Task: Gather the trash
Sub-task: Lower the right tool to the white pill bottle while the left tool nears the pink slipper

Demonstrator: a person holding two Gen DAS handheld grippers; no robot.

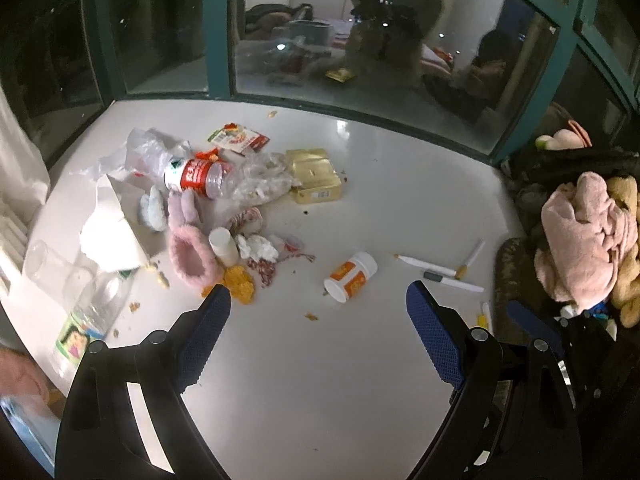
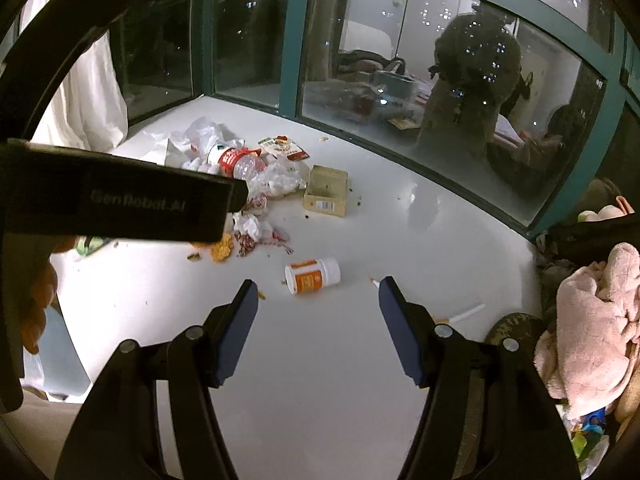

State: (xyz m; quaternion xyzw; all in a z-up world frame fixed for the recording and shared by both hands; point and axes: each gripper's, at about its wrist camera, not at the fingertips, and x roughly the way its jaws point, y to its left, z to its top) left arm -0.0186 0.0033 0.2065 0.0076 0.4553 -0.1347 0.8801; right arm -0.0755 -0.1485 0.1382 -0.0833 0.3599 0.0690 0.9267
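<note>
Left wrist view. Left hand-held gripper (image 1: 318, 300): black frame, blue ribbed pads, jaws spread wide, nothing between them, tilted down over the glossy white bench (image 1: 320, 392). Pill bottle (image 1: 351, 277): white plastic cylinder, orange label, lying on its side just ahead between the fingertips, long axis slanting, open mouth toward the gripper. Ahead left: trash heap with clear plastic bottle, red label (image 1: 198, 178), on its side; crumpled tissue (image 1: 258, 247); fluffy pink slipper (image 1: 188, 250); gold box (image 1: 316, 176).

Right wrist view. Right hand-held gripper (image 2: 318, 286): smooth blue pads, jaws apart, empty, angled downward. The pill bottle (image 2: 313, 276) lies crosswise just beyond the fingertips, capped end to the right. Pink fleece blanket (image 2: 592, 320) bunched far right.
</note>
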